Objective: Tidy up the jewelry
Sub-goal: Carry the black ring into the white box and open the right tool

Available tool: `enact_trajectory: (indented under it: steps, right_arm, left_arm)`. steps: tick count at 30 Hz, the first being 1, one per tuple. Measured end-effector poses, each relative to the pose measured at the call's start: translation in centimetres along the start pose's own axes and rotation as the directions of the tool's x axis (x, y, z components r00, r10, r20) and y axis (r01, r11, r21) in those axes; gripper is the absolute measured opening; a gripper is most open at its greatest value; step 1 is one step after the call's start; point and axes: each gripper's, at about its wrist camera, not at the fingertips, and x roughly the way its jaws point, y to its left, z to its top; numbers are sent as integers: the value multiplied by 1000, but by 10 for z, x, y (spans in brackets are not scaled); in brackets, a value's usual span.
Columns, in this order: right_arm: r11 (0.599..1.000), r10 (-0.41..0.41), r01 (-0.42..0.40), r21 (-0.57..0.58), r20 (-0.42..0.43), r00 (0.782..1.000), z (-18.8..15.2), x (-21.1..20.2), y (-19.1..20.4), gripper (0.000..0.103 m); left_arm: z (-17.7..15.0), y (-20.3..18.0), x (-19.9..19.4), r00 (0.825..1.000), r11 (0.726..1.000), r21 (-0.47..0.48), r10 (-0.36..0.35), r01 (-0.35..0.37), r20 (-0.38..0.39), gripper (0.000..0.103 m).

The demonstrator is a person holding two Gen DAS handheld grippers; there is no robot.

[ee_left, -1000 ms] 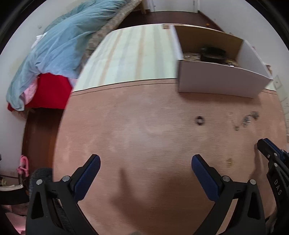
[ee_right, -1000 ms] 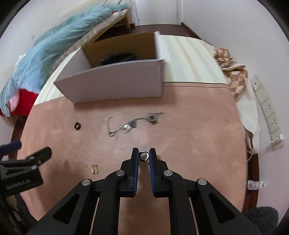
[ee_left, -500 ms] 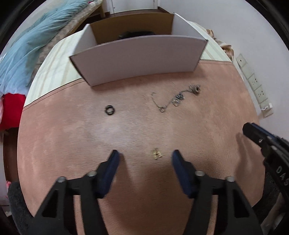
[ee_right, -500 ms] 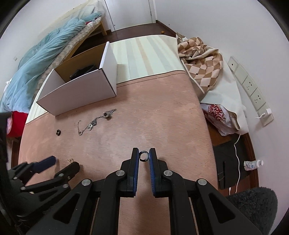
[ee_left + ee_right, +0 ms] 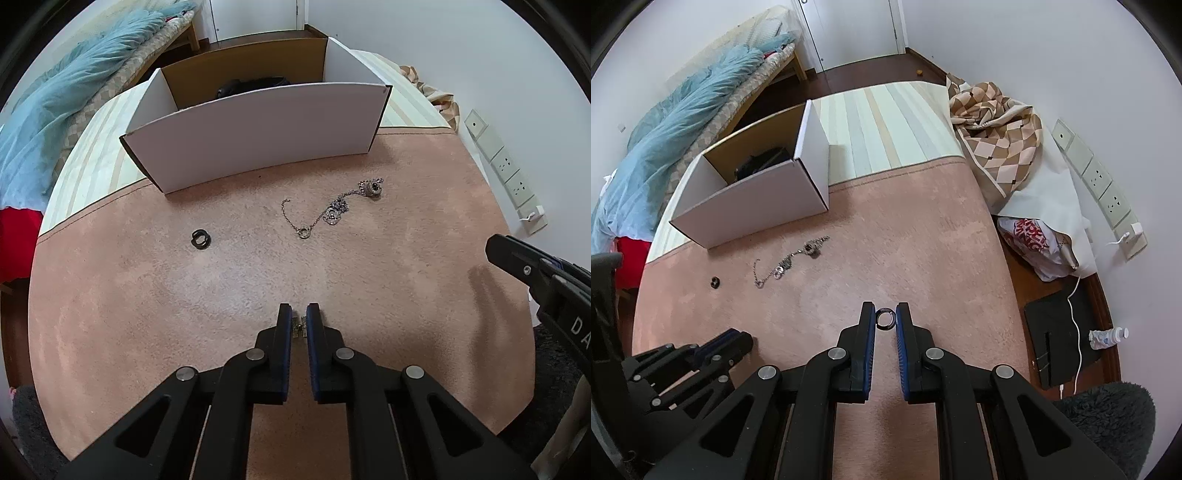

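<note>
- The left tool (image 5: 299, 317) points down at the pink carpet (image 5: 147, 314). Its jaws have just been closing and now pinch a small gold earring (image 5: 299, 326) between the blue pads, right at the carpet.
- The right tool (image 5: 885, 314) is closed on a dark ring (image 5: 885, 318), gripped at the very tips, above the carpet.
- A silver chain (image 5: 332, 212) with small charms lies loose on the carpet, in front of the white cardboard box (image 5: 258, 129) and apart from it.
- A black ring (image 5: 201, 239) lies by itself on the carpet, to the left of the chain in the left wrist view.
- The box stands open at the far edge of the carpet, partly on a striped mat (image 5: 886, 125). Something dark sits inside it; what it is cannot be made out.
- A blue blanket (image 5: 683, 122) lies on a bed at the far left.
- A checked cloth (image 5: 997, 136) lies bunched by the wall on the right.
</note>
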Motion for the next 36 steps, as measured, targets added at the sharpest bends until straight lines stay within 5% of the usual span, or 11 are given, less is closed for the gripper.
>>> enact_trajectory:
  steps: [11,22,31,36]
  right_arm:
    - [995,103,-103,-4,53,993,27,-30,21,12]
    - [971,232,-226,-77,89,969,125,-33,75,12]
    - [962,234,-244,-119,-90,968,183,27,102,12]
    - [959,227,-259,-116,-236,945,189,61,108,12]
  left_arm:
    - [29,26,-54,994,996,-60,-66,71,90,5]
    - [143,94,-99,976,983,-142,-85,115,202,5]
    - [180,114,-51,990,978,-171,-109,122,84,5]
    - [183,120,-40,996,977,-197,-80,85,35,10]
